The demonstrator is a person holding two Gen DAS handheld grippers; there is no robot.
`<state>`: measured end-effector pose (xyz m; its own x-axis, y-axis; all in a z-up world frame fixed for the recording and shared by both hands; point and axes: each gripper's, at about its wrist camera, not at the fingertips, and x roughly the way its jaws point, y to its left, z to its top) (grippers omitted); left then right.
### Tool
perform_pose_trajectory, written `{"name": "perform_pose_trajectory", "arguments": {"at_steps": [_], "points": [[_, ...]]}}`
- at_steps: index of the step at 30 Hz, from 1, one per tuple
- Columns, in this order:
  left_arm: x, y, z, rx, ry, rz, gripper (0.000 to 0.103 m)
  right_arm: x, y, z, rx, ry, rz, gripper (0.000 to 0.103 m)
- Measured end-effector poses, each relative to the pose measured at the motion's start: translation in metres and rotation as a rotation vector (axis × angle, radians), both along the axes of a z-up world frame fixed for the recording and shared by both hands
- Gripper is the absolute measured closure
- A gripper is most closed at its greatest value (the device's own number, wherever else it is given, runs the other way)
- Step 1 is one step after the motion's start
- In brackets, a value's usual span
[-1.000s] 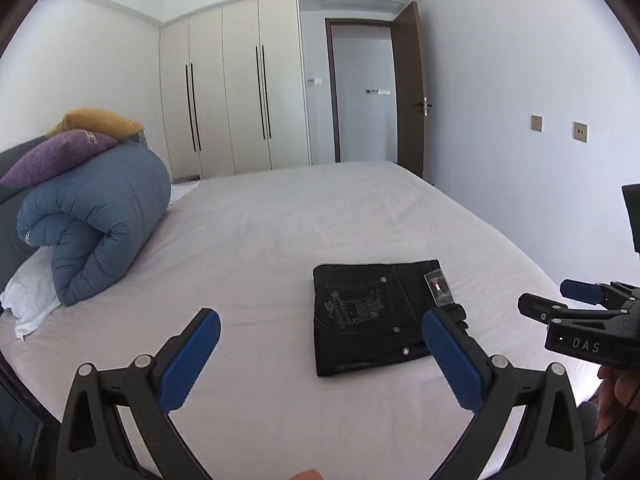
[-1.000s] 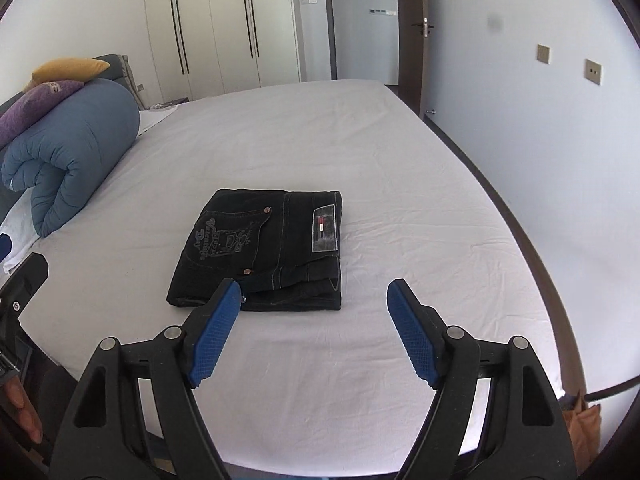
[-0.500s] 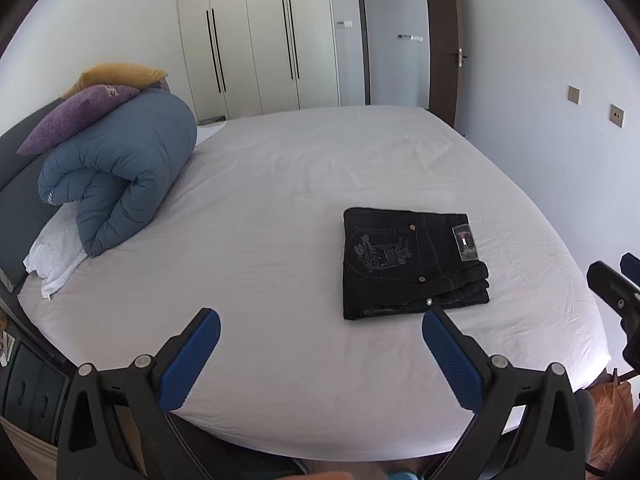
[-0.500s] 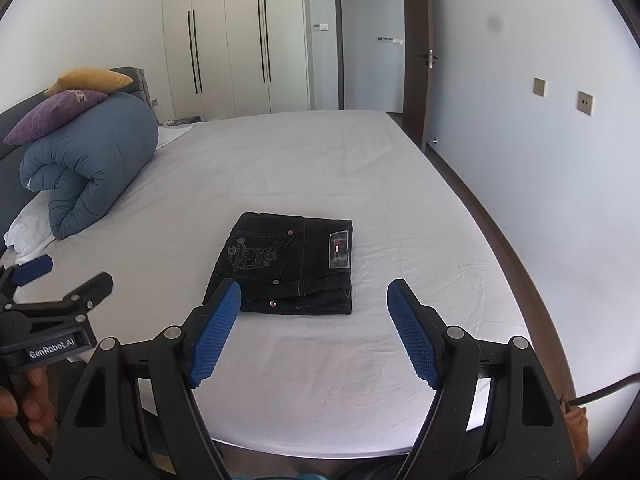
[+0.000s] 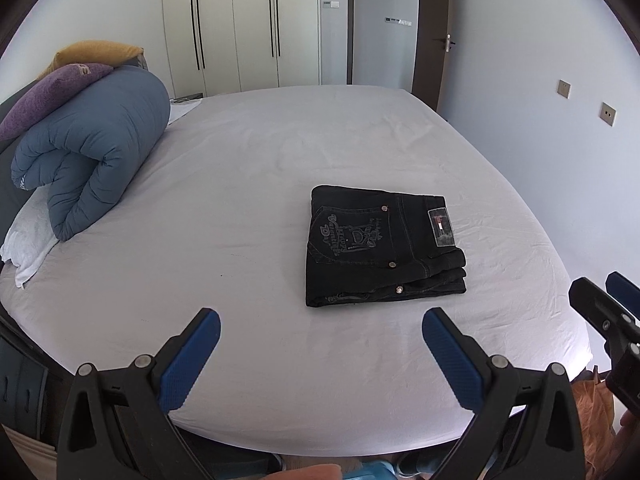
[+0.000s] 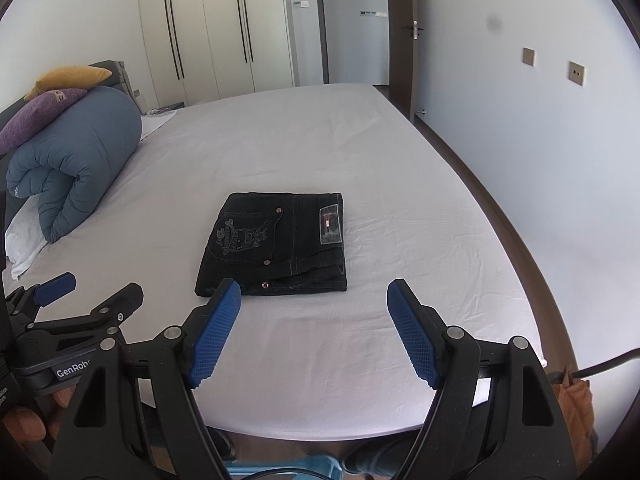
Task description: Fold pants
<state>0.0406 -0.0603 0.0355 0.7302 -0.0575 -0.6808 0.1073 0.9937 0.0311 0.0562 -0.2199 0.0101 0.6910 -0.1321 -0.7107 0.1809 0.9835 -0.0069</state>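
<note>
I see 1 pants [image 5: 380, 246], folded, flat on bed [image 5: 240, 184], right of centre. 2 claws: left claw [image 5: 320, 356] wide, empty; right claw [image 6: 314, 330] wide, empty, both off the pants. 1 duvet [image 5: 92, 152], 2 pillows.

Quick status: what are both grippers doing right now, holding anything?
Left gripper: jaws open, holding nothing, short of the folded pants.
Right gripper: jaws open, holding nothing, also clear of the pants.

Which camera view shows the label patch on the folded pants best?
The right wrist view: the label patch faces it squarely, near the centre. The left wrist view also shows the label patch whole, but further right and slanted.
</note>
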Motion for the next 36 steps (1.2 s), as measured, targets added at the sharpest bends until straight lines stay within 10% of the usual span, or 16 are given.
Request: {"name": "perform_pose_trajectory", "arguments": {"at_steps": [36], "points": [[0.001, 0.003, -0.006, -0.010, 0.018, -0.009, 0.000, 0.007, -0.007, -0.022, -0.001, 0.047, 0.001, 0.028]]}}
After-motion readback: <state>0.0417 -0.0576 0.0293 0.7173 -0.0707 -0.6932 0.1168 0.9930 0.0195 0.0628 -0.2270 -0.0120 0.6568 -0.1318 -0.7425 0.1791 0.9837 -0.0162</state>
